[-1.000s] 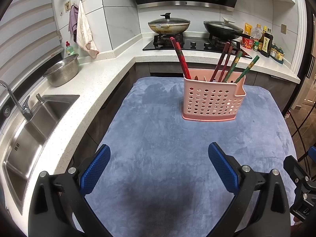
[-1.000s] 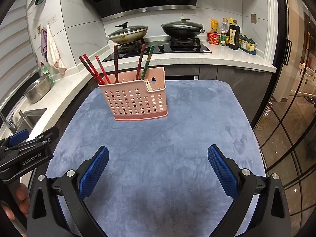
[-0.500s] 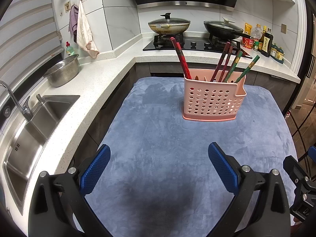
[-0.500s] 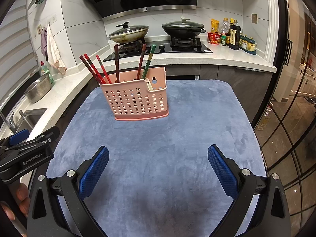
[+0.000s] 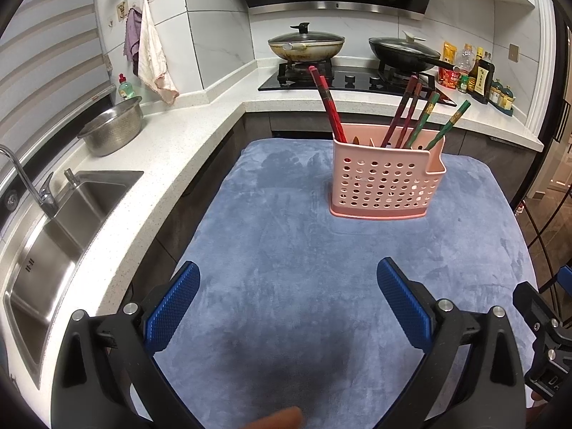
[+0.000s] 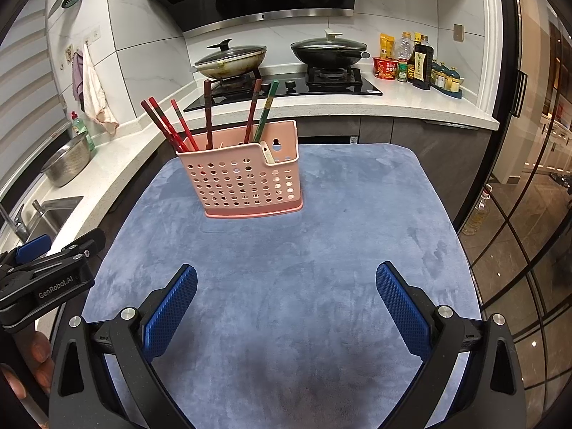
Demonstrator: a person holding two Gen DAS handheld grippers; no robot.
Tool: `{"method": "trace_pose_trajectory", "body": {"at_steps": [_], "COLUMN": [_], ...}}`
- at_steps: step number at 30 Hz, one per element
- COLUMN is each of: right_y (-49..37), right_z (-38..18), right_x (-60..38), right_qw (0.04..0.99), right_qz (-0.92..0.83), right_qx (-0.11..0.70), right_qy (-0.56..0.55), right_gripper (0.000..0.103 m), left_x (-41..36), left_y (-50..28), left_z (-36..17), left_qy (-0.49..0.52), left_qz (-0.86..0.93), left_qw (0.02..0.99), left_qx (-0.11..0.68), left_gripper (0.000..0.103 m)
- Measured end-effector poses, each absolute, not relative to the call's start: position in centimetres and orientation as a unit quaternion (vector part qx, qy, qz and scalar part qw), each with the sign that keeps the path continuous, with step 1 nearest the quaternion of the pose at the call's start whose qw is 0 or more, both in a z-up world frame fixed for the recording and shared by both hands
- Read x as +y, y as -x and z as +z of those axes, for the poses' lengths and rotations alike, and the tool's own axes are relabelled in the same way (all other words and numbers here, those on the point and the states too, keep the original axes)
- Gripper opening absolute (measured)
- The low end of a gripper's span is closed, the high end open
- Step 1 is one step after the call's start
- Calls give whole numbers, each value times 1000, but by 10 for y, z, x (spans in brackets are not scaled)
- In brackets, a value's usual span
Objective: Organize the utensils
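Table under a blue-grey plush cloth (image 5: 321, 286), which covers the top to its edges. Directly on it: one pink perforated basket (image 5: 384, 186), upright, well ahead of both pairs of tongs, toward the far edge. From the right tongs' camera the basket (image 6: 246, 182) sits left of centre. Cloth in front of it bare.

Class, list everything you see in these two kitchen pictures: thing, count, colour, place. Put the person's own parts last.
Perforated plastic basket: one, pink, on the cloth.
Chopsticks: several, red, brown and green, standing in the basket.
Plush cloth: one, blue-grey, covering the table.
Lidded woks: two, on the stove.
Steel colander bowl: one, silver, on the counter by the sink.
Steel sink: one, far left.
Hanging towels: two, white and purple, on the wall.
Condiment bottles: several, right of the stove.
Left gripper: open, empty.
Right gripper: open, empty.
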State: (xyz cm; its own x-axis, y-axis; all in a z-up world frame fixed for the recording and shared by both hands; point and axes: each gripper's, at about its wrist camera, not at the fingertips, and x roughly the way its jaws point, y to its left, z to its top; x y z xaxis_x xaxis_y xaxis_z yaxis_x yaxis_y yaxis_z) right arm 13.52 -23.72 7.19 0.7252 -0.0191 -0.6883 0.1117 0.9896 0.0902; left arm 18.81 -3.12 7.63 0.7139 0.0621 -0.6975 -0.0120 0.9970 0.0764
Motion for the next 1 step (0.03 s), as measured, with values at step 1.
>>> {"method": "trace_pose_trajectory", "body": {"at_steps": [1], "right_y": [-135], "right_z": [71], "right_x": [-237], "right_qw": [927], "right_qz": [-36], "right_qx": [369], "right_qy": [-63], "right_gripper": [96], "left_x": [-31], "left_y": [-188], "left_z": [76], "left_qy": [-34], "left_qz": [19], "left_qw": [925], "left_qx": [378], "left_gripper": [95]}}
